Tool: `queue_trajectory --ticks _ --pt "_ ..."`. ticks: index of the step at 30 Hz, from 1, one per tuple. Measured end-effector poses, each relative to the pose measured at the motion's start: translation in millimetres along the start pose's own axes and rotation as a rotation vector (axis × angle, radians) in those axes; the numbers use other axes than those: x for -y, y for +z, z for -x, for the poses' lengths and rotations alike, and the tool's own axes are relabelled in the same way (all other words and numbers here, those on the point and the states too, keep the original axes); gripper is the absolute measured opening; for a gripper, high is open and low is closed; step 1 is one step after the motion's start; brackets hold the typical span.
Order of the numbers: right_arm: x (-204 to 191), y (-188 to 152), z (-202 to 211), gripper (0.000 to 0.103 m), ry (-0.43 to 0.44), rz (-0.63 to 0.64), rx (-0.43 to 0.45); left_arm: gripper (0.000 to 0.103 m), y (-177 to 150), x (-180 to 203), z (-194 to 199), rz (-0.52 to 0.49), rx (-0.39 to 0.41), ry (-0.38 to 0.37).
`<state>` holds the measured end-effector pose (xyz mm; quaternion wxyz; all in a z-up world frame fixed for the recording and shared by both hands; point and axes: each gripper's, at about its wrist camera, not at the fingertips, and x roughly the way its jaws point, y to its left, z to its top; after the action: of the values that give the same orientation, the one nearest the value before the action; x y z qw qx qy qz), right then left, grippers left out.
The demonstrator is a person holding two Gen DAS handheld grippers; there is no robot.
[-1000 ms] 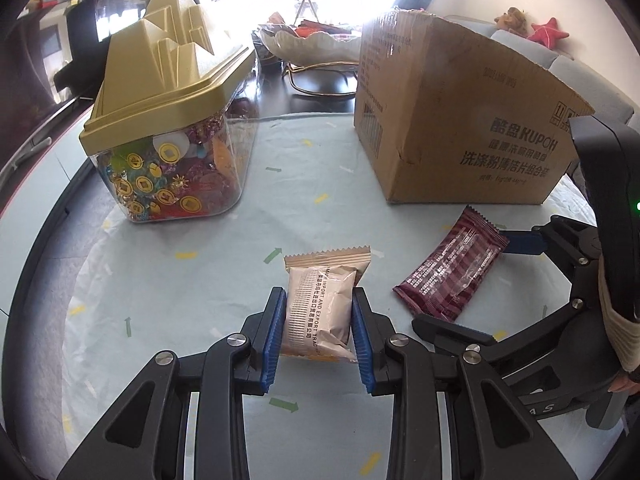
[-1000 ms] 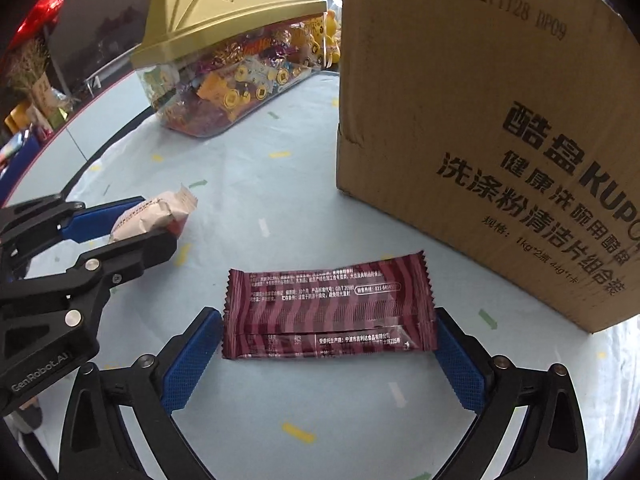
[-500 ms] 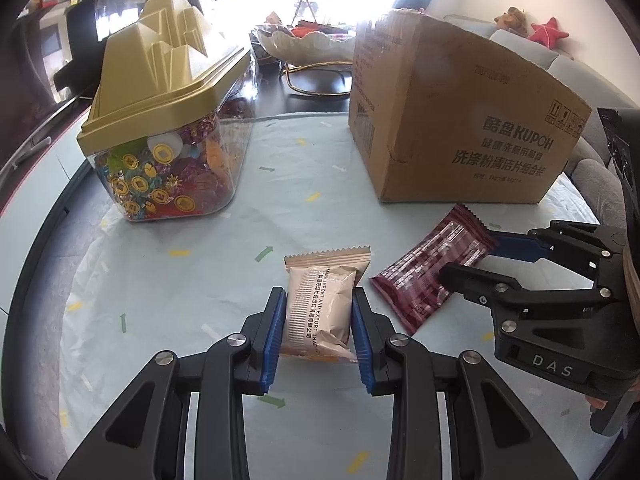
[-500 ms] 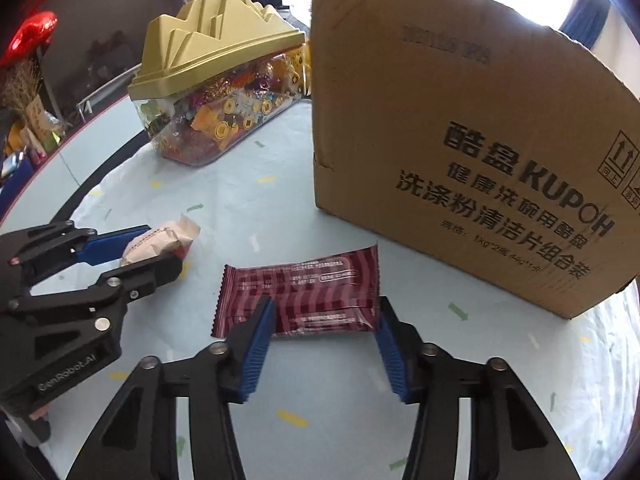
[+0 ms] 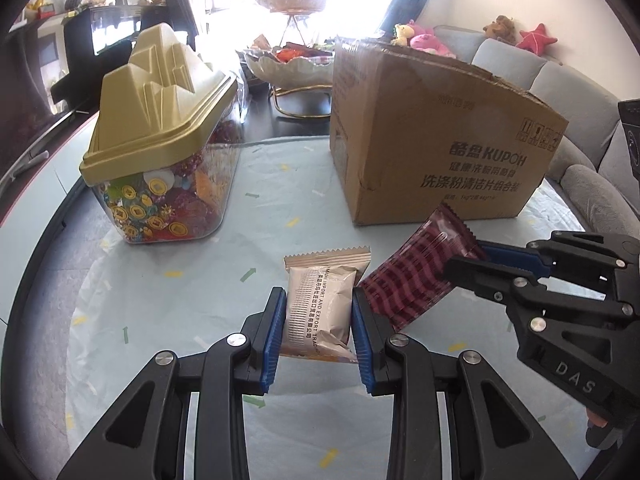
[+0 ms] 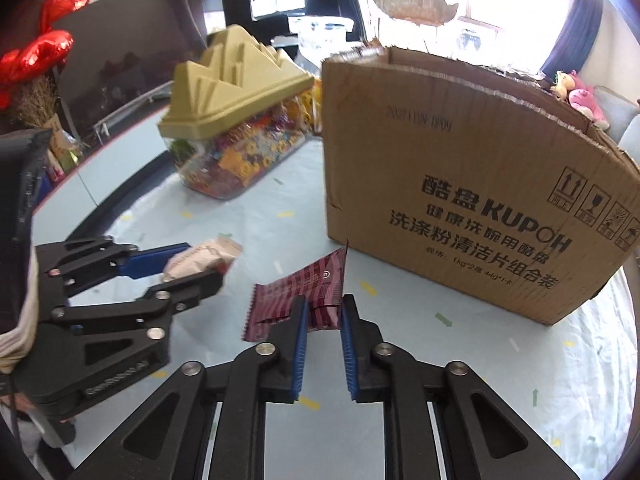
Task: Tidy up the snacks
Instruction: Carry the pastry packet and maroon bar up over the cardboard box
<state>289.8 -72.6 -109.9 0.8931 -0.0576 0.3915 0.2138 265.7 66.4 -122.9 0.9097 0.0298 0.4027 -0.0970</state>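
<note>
While the cardboard box (image 6: 460,200) looms just ahead, the left gripper (image 5: 319,320) clamps the beige snack packet (image 5: 320,312); the right gripper (image 6: 323,328), jaws closing, pinches the maroon snack packet (image 6: 304,288).

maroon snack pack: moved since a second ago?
Yes. The maroon snack pack lay flat before the cardboard box; now it is crumpled, tilted up toward the box, pinched in the closing right gripper.

Left gripper (image 5: 318,322) clamped on a packet, right gripper (image 6: 323,322) closing on another, both angled downward.
</note>
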Motion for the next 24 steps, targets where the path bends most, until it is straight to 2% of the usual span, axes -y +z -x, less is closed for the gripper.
queue_trajectory --ticks 7,24 --pt "-8 2 17 0.009 0.012 0.011 0.043 0.032 10 4 15 0.0 0.031 0.009" --pt "9 0 63 0.008 -0.015 -0.037 0.116 0.032 31 40 44 -0.015 0.086 -0.024"
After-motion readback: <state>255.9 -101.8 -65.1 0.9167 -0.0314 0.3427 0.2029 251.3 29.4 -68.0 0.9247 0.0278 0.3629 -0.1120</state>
